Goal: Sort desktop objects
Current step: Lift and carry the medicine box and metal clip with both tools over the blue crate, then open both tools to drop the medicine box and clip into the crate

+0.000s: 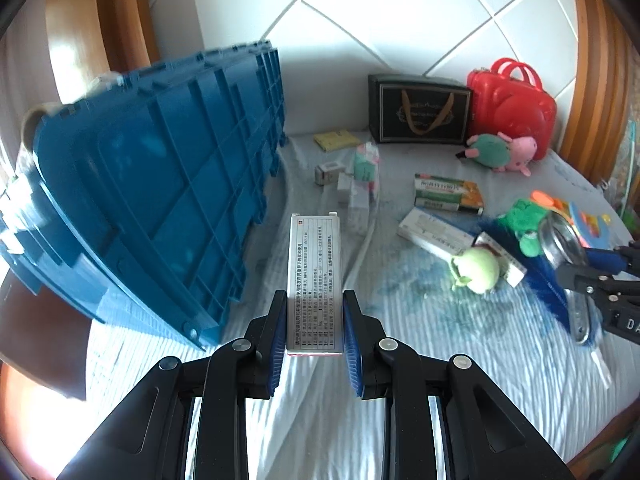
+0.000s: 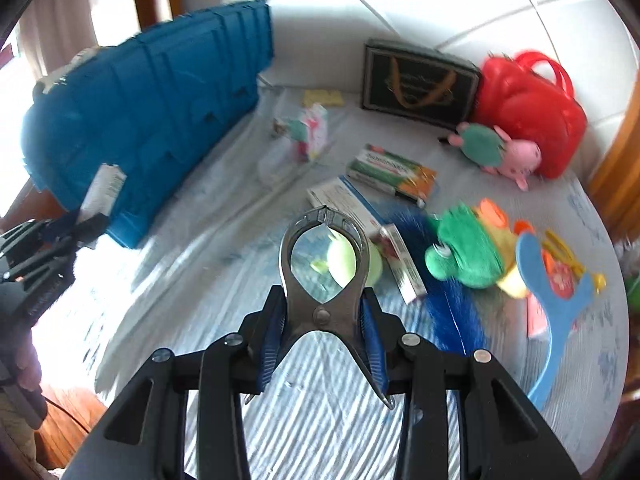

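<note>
Left claw (image 1: 315,320) pinches a long white box (image 1: 315,280) of printed text between its blue pads (image 1: 279,332), the box standing out forward along the fingers, lifted above the bed. Just to its left stands a big blue crate (image 1: 160,184), tipped on its side so that its ribbed underside faces the camera.

Right claw (image 2: 324,320) is clamped on the handles of a pair of metal pliers (image 2: 323,264), whose rounded nose points forward with its tips nearly meeting. From the left wrist camera the same pliers show at the right edge, held up over the bedding.

Below and beyond them, the striped bed sheet (image 1: 460,360) carries a scatter of things: a pale green plush toy (image 1: 478,268) touching a small flat box (image 1: 504,258), a white and blue carton (image 1: 434,232) beside it, and a green and orange medicine box (image 1: 448,194) further back. A blue feather (image 2: 448,312) lies across the sheet near a green frog plush (image 2: 466,252) and a blue plastic toy (image 2: 552,308). Against the padded white headboard (image 1: 400,20) stand a black gift box (image 1: 418,110) and a red toy case (image 1: 512,106), with a pink pig plush (image 1: 502,152) lying in front of the case. A yellow pad (image 1: 336,140) lies near the crate's far end.
</note>
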Demonstrator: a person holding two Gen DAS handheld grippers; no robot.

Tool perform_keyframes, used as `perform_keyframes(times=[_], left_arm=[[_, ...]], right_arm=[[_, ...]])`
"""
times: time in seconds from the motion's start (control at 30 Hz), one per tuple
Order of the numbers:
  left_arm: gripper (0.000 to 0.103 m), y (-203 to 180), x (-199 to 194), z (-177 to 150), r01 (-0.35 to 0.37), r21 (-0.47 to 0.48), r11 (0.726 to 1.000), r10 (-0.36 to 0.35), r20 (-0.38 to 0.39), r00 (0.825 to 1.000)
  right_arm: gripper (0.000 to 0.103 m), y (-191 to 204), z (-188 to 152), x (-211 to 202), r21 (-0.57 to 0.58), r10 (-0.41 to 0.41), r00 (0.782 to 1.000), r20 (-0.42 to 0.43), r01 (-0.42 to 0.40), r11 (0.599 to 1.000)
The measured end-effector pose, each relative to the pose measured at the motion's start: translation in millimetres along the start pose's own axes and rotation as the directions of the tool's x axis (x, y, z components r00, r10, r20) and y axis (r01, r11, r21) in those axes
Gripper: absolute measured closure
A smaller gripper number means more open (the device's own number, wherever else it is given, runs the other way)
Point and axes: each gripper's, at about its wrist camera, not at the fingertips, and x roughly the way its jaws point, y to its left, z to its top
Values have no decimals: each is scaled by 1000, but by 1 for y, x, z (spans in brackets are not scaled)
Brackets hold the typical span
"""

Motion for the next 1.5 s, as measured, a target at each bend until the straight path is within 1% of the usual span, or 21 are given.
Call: perform_keyframes(times=[0.2,0.3,0.37,0.47,0.57,0.73,0.83,0.9,0.97,1.07,1.13,1.23,1.3,1.43,1.5], left_arm=[[77,8,-24,31,-10,-25,1000,12,79,997],[77,21,-39,49,-5,-35,999,9,131,991],[77,33,-50,61,-18,-31,999,23,176,984],[77,63,-62,80,-44,-40,998,52,226,973],[77,106,-69,98,-84,-76,994,101,262,960],[77,193,-73,124,-160,-138,977,193,281,940],[77,234,-72,126,-204,-153,967,240,273,932],[77,262,-69,126,-229,-165,959,266,262,927],[77,286,-61,125,-235,-181,955,275,241,931],[77,322,-44,122,-244,-202,948,284,202,937],[77,338,-29,122,-245,-205,948,281,172,944],[77,353,-3,123,-244,-213,946,274,127,953],[77,359,13,122,-231,-217,948,256,95,962],[77,361,34,114,-210,-220,953,226,48,973],[76,365,38,111,-198,-234,952,213,40,976]], right_arm=[[66,23,30,-19,-63,37,996,78,-32,997],[66,41,50,-32,-96,48,991,127,-36,995],[66,59,65,-40,-113,60,984,166,-41,993],[66,90,90,-47,-131,86,973,212,-59,990],[66,127,115,-50,-156,120,962,244,-83,984],[66,193,162,-51,-208,180,941,285,-123,970],[66,233,187,-49,-240,211,930,300,-140,961],[66,255,199,-45,-255,228,928,296,-154,955],[66,276,209,-37,-268,238,931,277,-163,949],[66,290,216,-19,-262,219,945,244,-154,953],[66,299,220,-7,-256,204,953,222,-146,956],[66,311,226,12,-247,182,965,188,-133,960],[66,318,229,23,-240,171,971,166,-129,962],[66,320,229,30,-236,144,978,151,-106,966],[66,320,229,31,-234,139,979,149,-102,967]])
